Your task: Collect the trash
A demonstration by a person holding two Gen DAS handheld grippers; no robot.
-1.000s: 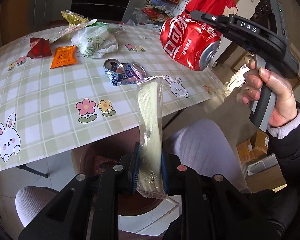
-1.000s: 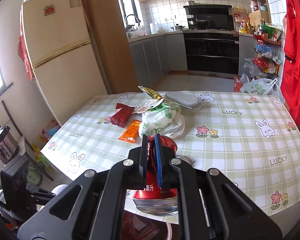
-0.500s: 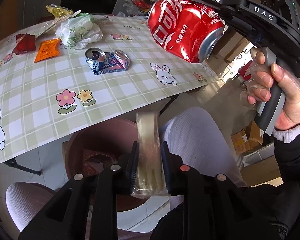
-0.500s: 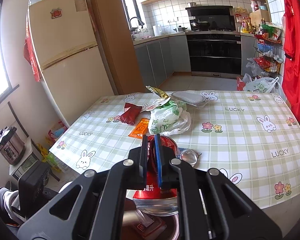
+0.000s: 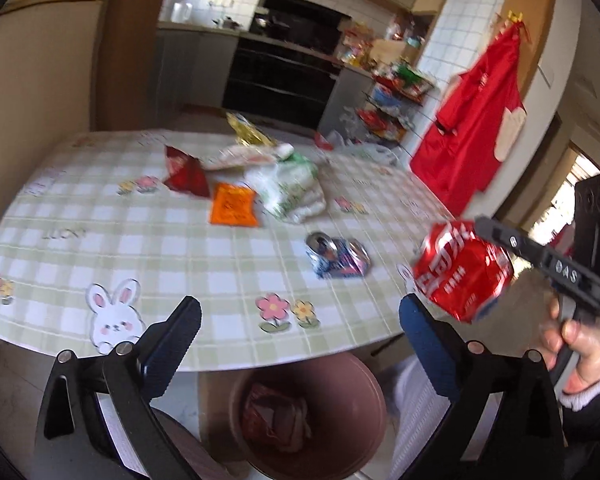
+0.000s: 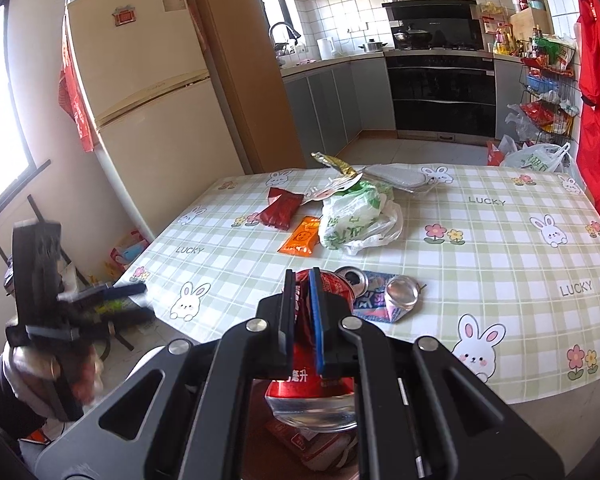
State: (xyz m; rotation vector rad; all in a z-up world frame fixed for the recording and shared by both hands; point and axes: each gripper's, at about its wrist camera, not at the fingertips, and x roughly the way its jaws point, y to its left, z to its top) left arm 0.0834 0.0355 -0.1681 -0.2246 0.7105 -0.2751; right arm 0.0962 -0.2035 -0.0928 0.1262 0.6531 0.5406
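Observation:
My left gripper (image 5: 300, 316) is open and empty, above a brown trash bin (image 5: 364, 412) under the near table edge; wrappers lie inside it. My right gripper (image 6: 305, 280) is shut on a crushed red cola can (image 6: 312, 392), held over the bin; the can also shows in the left wrist view (image 5: 462, 270). On the checked tablecloth lie a crushed blue can (image 5: 338, 258), an orange packet (image 5: 234, 210), a dark red wrapper (image 5: 186, 170), a white-green plastic bag (image 5: 290, 186) and a gold wrapper (image 5: 246, 132).
The table (image 6: 500, 240) has a rounded near edge. A fridge (image 6: 140, 100) stands left, kitchen cabinets and an oven (image 6: 440, 92) behind. A red apron (image 5: 472, 120) hangs right. The person's knee (image 5: 416, 412) is beside the bin.
My left gripper opened and let go of the pale wrapper, then tilted up toward the table. My right gripper has lowered the red can toward the bin.

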